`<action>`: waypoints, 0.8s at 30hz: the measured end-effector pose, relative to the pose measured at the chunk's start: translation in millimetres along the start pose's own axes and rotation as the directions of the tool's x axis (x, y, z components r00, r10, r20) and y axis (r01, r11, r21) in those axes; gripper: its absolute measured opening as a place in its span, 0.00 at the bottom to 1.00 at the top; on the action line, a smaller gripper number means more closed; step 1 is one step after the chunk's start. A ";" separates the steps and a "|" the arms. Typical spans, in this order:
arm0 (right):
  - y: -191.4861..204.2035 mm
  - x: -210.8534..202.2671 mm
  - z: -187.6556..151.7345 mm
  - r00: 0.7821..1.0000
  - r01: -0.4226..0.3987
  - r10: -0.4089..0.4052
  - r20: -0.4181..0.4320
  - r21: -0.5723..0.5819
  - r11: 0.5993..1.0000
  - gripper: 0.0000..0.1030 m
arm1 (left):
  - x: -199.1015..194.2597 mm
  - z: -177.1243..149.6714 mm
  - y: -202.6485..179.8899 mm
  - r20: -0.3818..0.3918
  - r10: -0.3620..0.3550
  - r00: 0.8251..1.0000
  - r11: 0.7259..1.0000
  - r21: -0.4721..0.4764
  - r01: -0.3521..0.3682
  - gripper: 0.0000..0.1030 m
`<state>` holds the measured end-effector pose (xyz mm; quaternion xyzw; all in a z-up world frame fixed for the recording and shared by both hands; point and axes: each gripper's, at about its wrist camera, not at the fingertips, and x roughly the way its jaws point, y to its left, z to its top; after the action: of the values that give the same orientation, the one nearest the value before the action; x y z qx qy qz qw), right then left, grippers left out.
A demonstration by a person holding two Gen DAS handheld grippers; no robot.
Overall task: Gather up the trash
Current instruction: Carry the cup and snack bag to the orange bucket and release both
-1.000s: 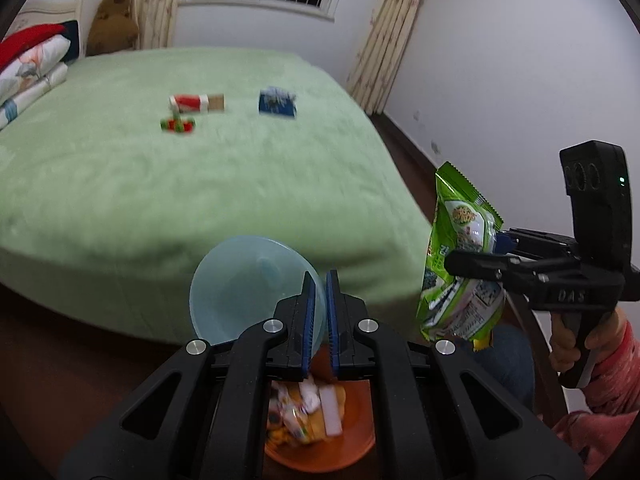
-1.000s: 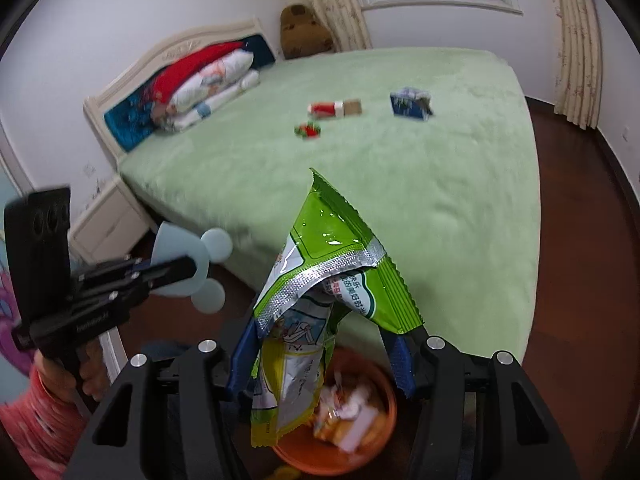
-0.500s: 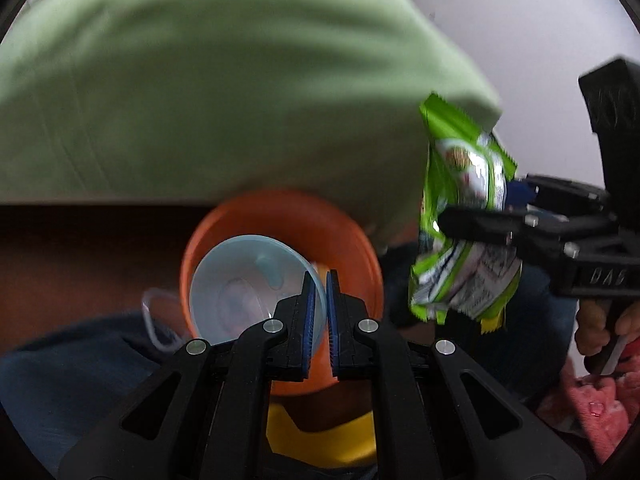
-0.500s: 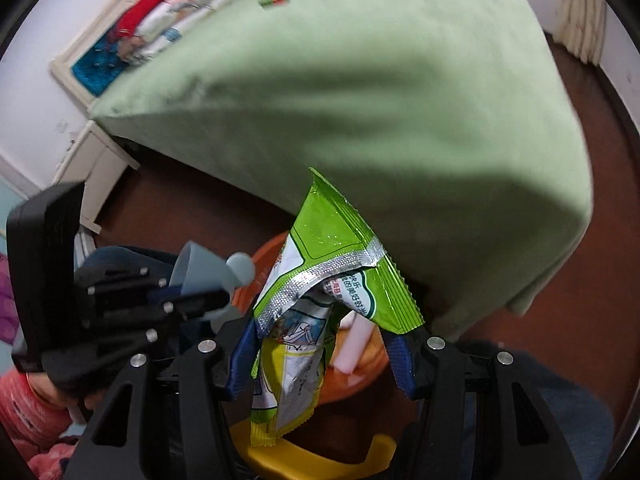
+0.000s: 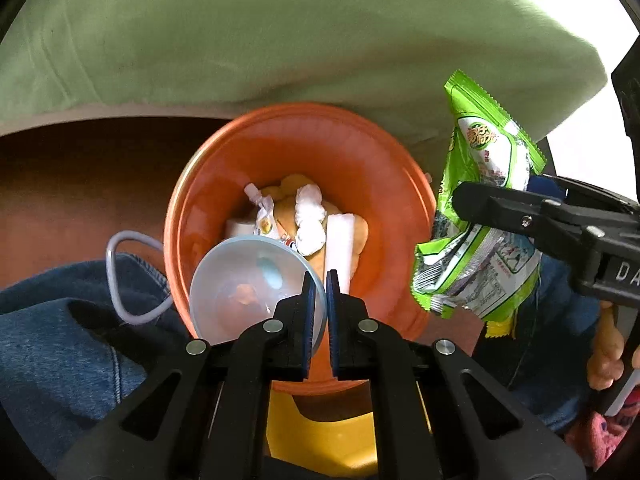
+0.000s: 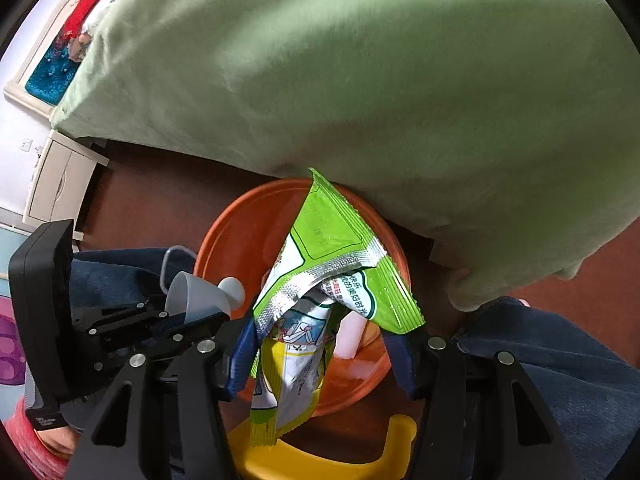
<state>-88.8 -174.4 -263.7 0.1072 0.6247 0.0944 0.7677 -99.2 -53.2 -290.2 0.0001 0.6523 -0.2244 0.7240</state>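
At my far left, around nine o'clock in the left wrist view, sit dark jeans [image 5: 60,344] and a loop of grey cord [image 5: 132,276]. Just right of that, my left gripper [image 5: 318,320] is clamped on the rim of a pale blue plastic cup [image 5: 248,284], which hangs over the seven o'clock side of the orange bin [image 5: 208,184]. I judge the cup light and thin-walled, likely to flex; the rim pinch looks sound, but squeezing harder could crack it.

Dead centre, the bin stands on the dark floor against the foot of the green bed [image 5: 280,32]. Inside I see crumpled white tissue [image 5: 309,216], a white tube-like piece [image 5: 339,240], a small spouted pouch [image 5: 262,216] and yellowish scraps beneath.

Toward three o'clock, my right gripper [image 6: 320,356] grips a green snack bag [image 6: 336,268]. From the right wrist view the wrapper is pinched at its crumpled middle, top corner pointing to twelve, tail dangling to six over the bin's near edge. It seems nearly weightless, slick and crinkly, so I expect it to flutter rather than drop straight.

A yellow plastic item [image 6: 320,460] lies at six o'clock, below the bin.
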 end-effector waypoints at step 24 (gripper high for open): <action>-10.4 -16.3 12.0 0.998 -0.018 0.013 0.067 0.070 0.997 0.79 | -14.1 5.6 12.1 0.065 0.136 0.989 0.989 -0.059 -0.132 0.74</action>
<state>-80.2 -189.5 -248.9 0.1421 0.6008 0.0747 0.7831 -90.6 -39.3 -279.6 0.0165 0.6312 -0.1570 0.7594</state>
